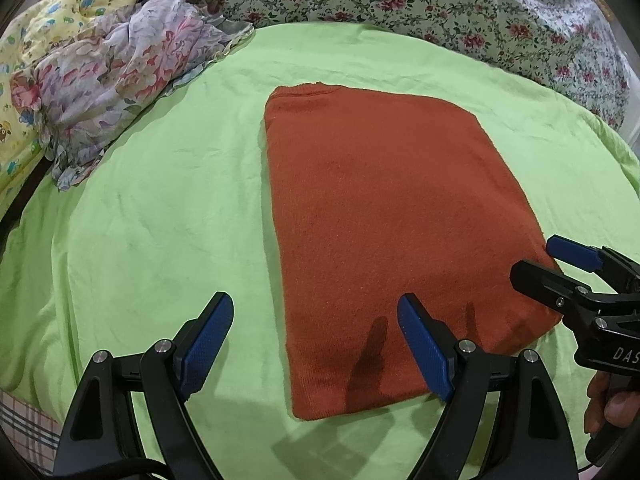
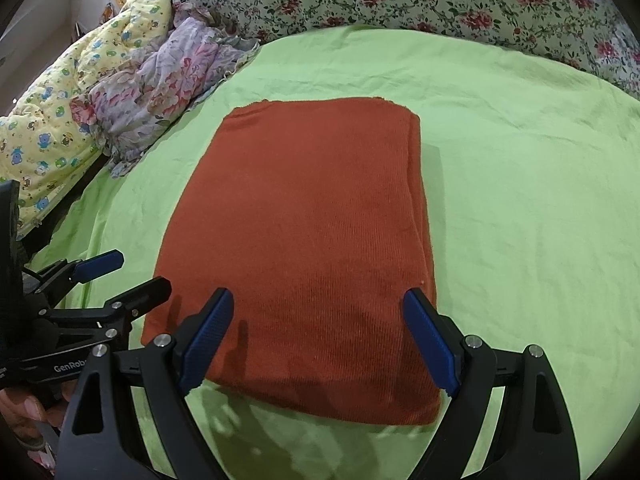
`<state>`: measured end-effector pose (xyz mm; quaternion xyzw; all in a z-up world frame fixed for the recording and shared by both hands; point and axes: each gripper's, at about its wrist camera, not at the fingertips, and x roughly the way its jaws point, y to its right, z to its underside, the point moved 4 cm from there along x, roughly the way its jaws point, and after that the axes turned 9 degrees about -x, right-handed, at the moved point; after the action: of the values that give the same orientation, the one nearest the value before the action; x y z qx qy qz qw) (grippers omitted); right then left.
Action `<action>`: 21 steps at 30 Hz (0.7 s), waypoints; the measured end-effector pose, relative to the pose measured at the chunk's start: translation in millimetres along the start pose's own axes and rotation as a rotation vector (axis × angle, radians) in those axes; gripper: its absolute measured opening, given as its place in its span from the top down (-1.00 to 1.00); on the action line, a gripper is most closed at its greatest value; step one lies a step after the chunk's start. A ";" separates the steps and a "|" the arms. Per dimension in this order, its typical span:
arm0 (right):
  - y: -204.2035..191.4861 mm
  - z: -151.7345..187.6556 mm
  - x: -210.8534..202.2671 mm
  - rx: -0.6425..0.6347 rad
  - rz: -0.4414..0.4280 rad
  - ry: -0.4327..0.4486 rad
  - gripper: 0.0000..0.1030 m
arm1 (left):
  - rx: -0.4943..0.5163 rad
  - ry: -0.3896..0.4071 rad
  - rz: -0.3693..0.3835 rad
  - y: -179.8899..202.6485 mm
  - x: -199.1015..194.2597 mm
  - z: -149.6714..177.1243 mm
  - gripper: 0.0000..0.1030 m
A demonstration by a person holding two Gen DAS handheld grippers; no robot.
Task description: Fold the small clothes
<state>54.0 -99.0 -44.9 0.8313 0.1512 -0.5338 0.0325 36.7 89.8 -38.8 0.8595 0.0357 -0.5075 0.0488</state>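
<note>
- The rust-orange garment [image 1: 384,240] lies folded into a flat, neat rectangle on the green sheet [image 1: 160,200], at the centre of both wrist views.
- The left gripper [image 1: 316,344] hovers over the garment's near left corner, at 6 o'clock in its own view; its blue pads [image 1: 210,340] are spread wide and pinch nothing.
- The right gripper [image 2: 318,340] hangs above the near edge of the garment, also at 6 o'clock, jaws spread wide, with nothing between them.
- In the left view the right gripper enters at 4 o'clock, with a hand [image 1: 608,404] on its handle.
- A crumpled floral cloth [image 1: 116,76] sits at 10 o'clock, beside a yellow quilt [image 1: 52,20].
- A rose-patterned bedcover [image 1: 440,0] runs across 12 to 2 o'clock.
</note>
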 end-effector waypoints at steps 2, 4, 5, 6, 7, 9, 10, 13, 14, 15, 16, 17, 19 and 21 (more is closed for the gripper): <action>-0.2 1.0 -0.4 -0.002 0.002 0.004 -0.68 | -0.002 0.001 0.003 -0.1 0.1 0.2 -0.64; 0.3 1.4 0.0 -0.004 0.002 0.006 -0.68 | -0.002 0.002 0.003 0.0 0.1 0.1 -0.64; 0.2 1.5 -0.3 -0.004 0.003 0.008 -0.68 | -0.002 0.002 0.004 0.0 0.1 0.1 -0.64; 0.0 1.8 -0.8 -0.004 0.003 0.010 -0.68 | -0.002 0.001 0.005 0.0 0.1 0.1 -0.64; 0.1 1.6 -0.8 -0.003 0.003 0.010 -0.68 | -0.003 0.001 0.006 -0.3 0.1 0.0 -0.64; -0.1 1.6 -0.9 -0.003 0.003 0.009 -0.68 | -0.002 0.002 0.004 -0.3 0.1 0.0 -0.64; -1.0 1.9 -1.4 -0.003 0.004 0.010 -0.68 | -0.002 0.002 0.003 -0.3 0.2 0.1 -0.64; -2.2 1.9 -1.7 -0.004 0.003 0.010 -0.68 | -0.005 0.002 0.002 -0.6 -0.6 0.6 -0.64; -3.1 1.9 -2.1 -0.004 0.003 0.010 -0.68 | -0.007 0.001 0.001 -0.6 -1.2 1.0 -0.64; -3.7 1.8 -2.3 -0.005 0.001 0.010 -0.68 | -0.008 0.002 0.001 -0.8 -1.6 1.3 -0.64; -4.9 1.9 -2.6 -0.005 0.001 0.010 -0.68 | -0.009 0.002 0.001 -0.9 -2.3 2.0 -0.64; -5.7 2.1 -2.7 -0.006 0.000 0.009 -0.68 | -0.008 0.001 0.001 -0.9 -2.3 2.0 -0.64; -6.7 2.3 -2.8 -0.007 -0.001 0.009 -0.68 | -0.010 0.003 0.000 -0.9 -2.3 1.9 -0.64; -7.7 2.0 -3.1 -0.009 -0.002 0.010 -0.68 | -0.012 0.005 0.000 -1.1 -3.2 2.8 -0.64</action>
<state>48.8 -92.8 -42.2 0.8336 0.1544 -0.5292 0.0350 32.6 90.5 -37.3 0.8604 0.0388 -0.5052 0.0542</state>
